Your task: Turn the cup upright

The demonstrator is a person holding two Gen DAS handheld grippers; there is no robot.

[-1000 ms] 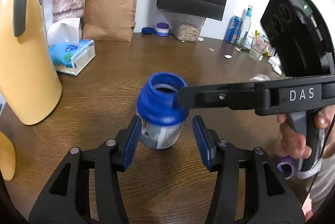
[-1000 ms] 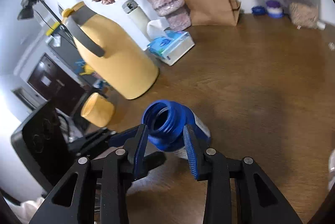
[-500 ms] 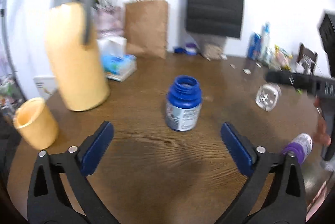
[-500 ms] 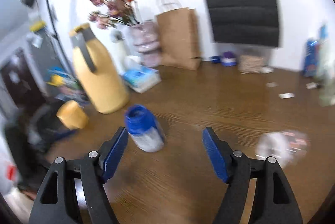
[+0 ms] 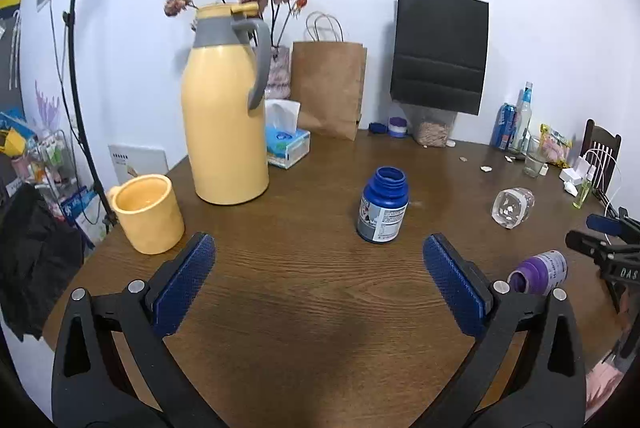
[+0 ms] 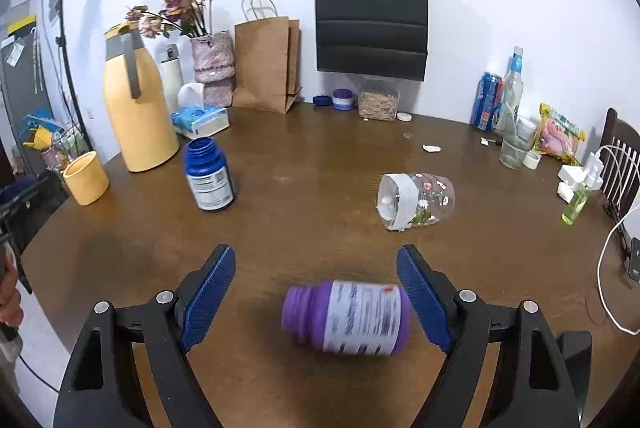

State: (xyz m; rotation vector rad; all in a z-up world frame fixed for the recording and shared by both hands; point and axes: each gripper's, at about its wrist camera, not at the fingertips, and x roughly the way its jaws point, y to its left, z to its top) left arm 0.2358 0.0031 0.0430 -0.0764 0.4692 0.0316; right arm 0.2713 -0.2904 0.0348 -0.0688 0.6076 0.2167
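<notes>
A blue capless bottle (image 5: 383, 204) (image 6: 209, 175) stands upright on the brown table, mouth up. A purple bottle (image 6: 347, 316) (image 5: 540, 271) lies on its side close in front of my right gripper (image 6: 316, 298), between its wide-open fingers and touching neither. A clear glass cup (image 6: 416, 201) (image 5: 513, 207) lies on its side further back on the right. My left gripper (image 5: 319, 286) is open and empty, pulled back from the blue bottle. The right gripper's black tip (image 5: 608, 248) shows at the left wrist view's right edge.
A yellow jug (image 5: 225, 110) and yellow mug (image 5: 145, 214) stand at the left, with a tissue box (image 5: 287, 145), paper bags (image 5: 328, 88) and a flower vase behind. Bottles, a can and a glass (image 6: 514, 144) crowd the far right. A white cable (image 6: 612, 228) trails off the right edge.
Both grippers let go of the blue bottle, opened wide and drew back. The bottle now stands upright alone. The right gripper swung over to the purple bottle.
</notes>
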